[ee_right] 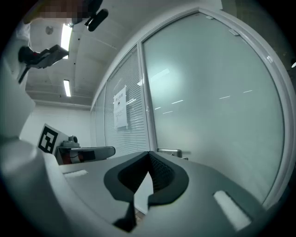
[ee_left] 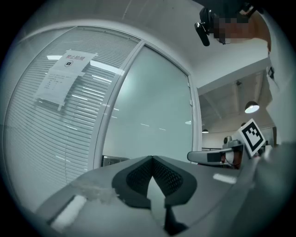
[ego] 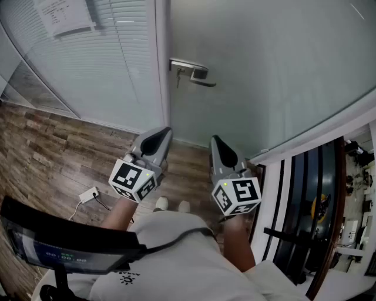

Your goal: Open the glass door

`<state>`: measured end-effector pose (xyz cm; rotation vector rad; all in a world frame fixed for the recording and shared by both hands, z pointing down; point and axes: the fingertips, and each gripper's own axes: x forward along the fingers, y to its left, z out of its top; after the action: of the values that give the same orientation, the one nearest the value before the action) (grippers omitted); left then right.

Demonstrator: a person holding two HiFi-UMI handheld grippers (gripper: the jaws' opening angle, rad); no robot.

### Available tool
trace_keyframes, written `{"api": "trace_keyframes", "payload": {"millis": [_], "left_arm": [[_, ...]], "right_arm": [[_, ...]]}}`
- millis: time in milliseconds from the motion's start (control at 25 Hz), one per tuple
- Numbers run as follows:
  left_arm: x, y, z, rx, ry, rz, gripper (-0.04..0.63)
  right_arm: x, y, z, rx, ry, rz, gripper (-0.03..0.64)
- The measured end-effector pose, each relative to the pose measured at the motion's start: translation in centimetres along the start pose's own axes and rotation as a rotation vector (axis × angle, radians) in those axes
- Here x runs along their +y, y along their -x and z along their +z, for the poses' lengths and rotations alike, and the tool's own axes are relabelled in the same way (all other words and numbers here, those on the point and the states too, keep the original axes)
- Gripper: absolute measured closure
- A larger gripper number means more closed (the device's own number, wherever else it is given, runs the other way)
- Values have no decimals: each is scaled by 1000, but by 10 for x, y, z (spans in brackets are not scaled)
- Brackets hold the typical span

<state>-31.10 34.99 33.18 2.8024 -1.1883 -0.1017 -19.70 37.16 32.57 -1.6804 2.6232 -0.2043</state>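
Note:
A frosted glass door (ego: pixel 270 64) stands shut ahead of me, with a metal lever handle (ego: pixel 191 72) at its left edge next to the white frame (ego: pixel 163 59). My left gripper (ego: pixel 165 130) and right gripper (ego: pixel 215 140) hang side by side in front of the door, well short of the handle. Both point level at the door, jaws shut with nothing between them. The handle (ee_right: pixel 172 152) shows just past the right gripper (ee_right: pixel 149 152) in the right gripper view, and its plate (ee_left: pixel 111 160) peeks beside the left gripper (ee_left: pixel 151 158) in the left gripper view.
Left of the door is a glass wall with blinds (ego: pixel 88 64) and a paper notice (ego: pixel 64 14). The floor is wood plank (ego: pixel 47 159), with a white power strip (ego: pixel 89 194) and cable. A dark rack (ego: pixel 311 217) stands at the right, a black chair back (ego: pixel 64 235) low left.

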Motion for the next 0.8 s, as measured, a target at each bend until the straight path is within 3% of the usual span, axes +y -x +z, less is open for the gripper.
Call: {"api": "trace_keyframes", "payload": {"millis": [240,440,800], "left_arm": [[7,-4,0,10,5,29,598],[6,-10,7,12,-22,17,595],[2,-18,0,25,-33,13,594]], "right_arm": [[-8,-8,2,5,1,-12,609],[-5,-13,7,-1,-40,32,609],[-20,-13,3,6,-35,23,609]]}}
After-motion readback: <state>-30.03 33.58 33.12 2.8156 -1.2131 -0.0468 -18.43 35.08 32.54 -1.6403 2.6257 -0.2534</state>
